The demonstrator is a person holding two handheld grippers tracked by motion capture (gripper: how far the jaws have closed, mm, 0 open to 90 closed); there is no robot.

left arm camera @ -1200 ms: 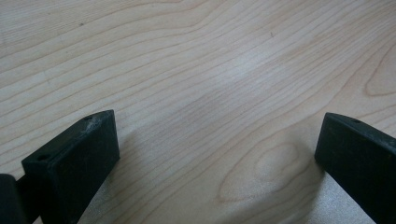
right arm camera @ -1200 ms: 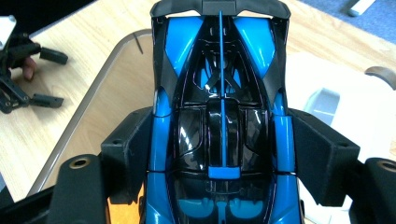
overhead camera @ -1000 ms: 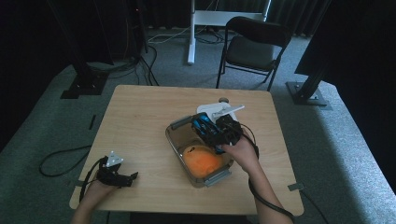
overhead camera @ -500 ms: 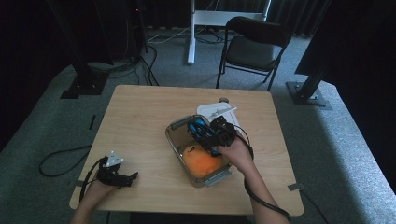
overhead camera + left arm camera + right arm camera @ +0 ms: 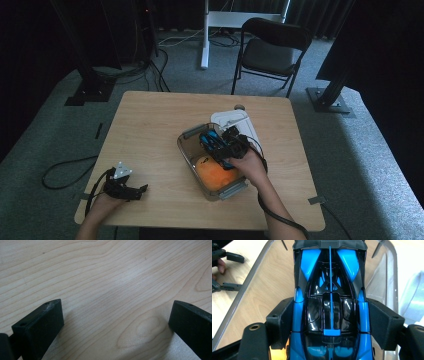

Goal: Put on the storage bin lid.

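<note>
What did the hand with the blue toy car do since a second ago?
The right tongs, shut on the blue toy car, moved a little lower and toward the person, bringing the car down into the clear container beside the orange thing. The left tongs stayed open at the table edge; the container and white lid stayed put.

The toy car (image 5: 331, 302) is glossy blue and black. The clear bin (image 5: 186, 136) holds an orange ball (image 5: 215, 173). The worktop (image 5: 150, 125) is pale woodgrain.
</note>
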